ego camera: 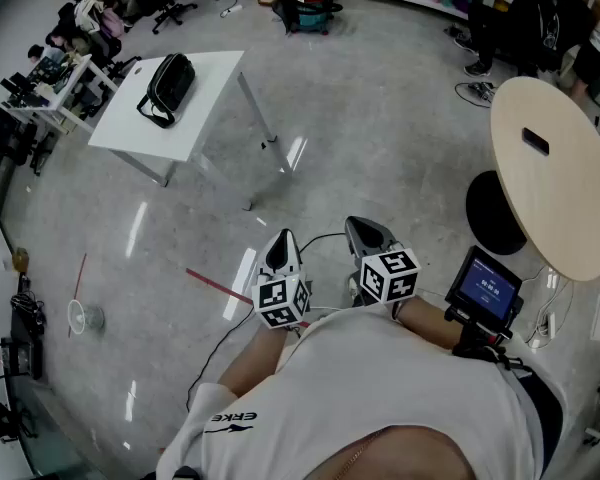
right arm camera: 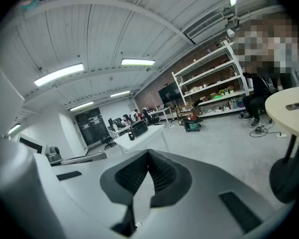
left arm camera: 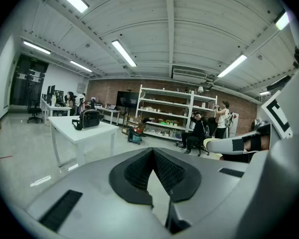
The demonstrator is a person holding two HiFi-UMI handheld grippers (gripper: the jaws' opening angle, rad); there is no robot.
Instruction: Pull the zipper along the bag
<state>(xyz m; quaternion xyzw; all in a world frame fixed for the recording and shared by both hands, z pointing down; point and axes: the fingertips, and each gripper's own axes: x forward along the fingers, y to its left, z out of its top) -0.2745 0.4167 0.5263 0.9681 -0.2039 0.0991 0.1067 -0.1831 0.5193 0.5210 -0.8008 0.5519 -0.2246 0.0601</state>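
Sitting far off: the black bag point(ego camera: 170, 86) lies on the white table point(ego camera: 208, 103) in the upper left of the head view, well apart from both tongs; its zipper is too small to make out.
Bag in the gripper views: a small dark shape on the table, left of centre in the left gripper view point(left arm camera: 89, 118) and just above the pads in the right gripper view point(right arm camera: 138, 128) (no detail to read).
Left tongs point(ego camera: 283, 238): pads together at the tips, nothing between them point(left arm camera: 153, 151).
Right tongs point(ego camera: 365, 230): pressed together too, holding nothing point(right arm camera: 149, 152).
Hands: hidden behind the marker cubes point(ego camera: 282, 301); only forearms show.
Lower frame: a white shirt point(ego camera: 380, 398) fills it and covers the floor below.
Round table point(ego camera: 565, 183): cut off by the right edge; it carries a small dark thing point(ego camera: 535, 141) that I cannot identify.
Screen point(ego camera: 488, 288): blue, lower right, print too small to read.
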